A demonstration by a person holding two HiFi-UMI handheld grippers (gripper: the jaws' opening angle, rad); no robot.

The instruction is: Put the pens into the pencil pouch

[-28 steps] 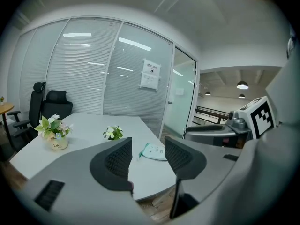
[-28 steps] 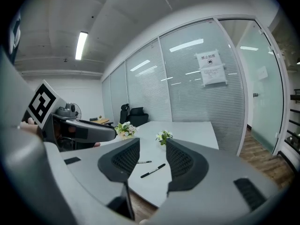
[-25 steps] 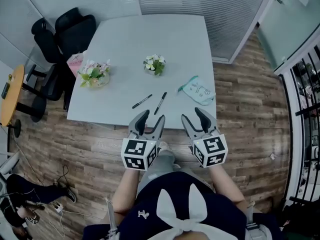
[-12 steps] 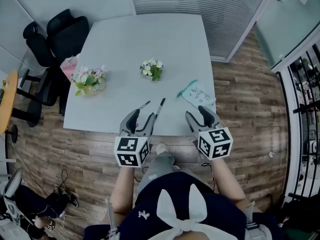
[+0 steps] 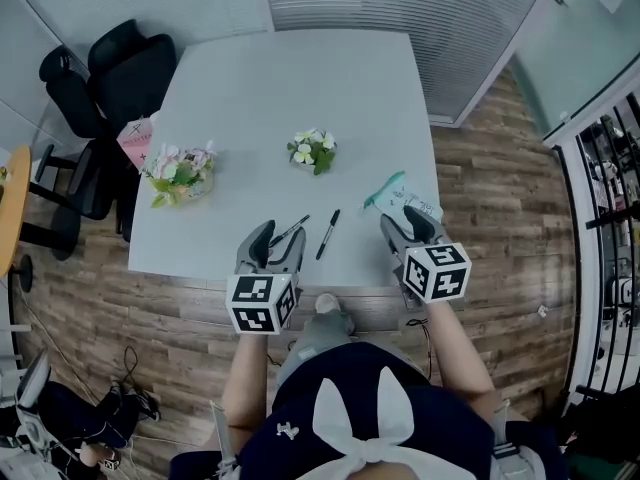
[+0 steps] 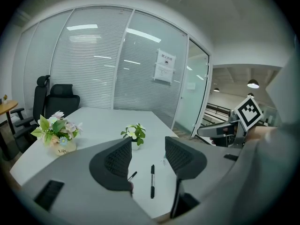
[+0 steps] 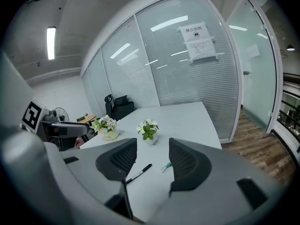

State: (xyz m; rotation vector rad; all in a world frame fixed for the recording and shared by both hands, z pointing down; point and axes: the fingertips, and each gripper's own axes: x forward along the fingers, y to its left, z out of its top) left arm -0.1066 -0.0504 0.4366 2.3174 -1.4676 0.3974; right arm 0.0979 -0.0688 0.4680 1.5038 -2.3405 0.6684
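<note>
Two black pens lie near the front edge of the white table (image 5: 280,88): one pen (image 5: 327,234) (image 6: 152,181) (image 7: 139,173) in the open, and the other pen (image 5: 291,230) (image 6: 133,175) partly hidden behind my left gripper's right finger. The pale green pencil pouch (image 5: 403,194) lies at the front right corner, partly covered by my right gripper; only its zip end (image 7: 166,166) shows between that gripper's fingers. My left gripper (image 5: 280,238) (image 6: 147,151) hangs open above the table edge. My right gripper (image 5: 403,220) (image 7: 152,156) is open too. Neither holds anything.
A small white flower pot (image 5: 313,151) stands mid-table, and a larger flower arrangement (image 5: 180,168) sits at the left side. Black office chairs (image 5: 110,68) and a pink bag (image 5: 135,140) stand beyond the left edge. Wood floor surrounds the table; glass walls lie behind.
Both grippers have moved forward from in front of the table to over its near edge. The right one now covers part of the pouch. Pens and pouch lie as before.
</note>
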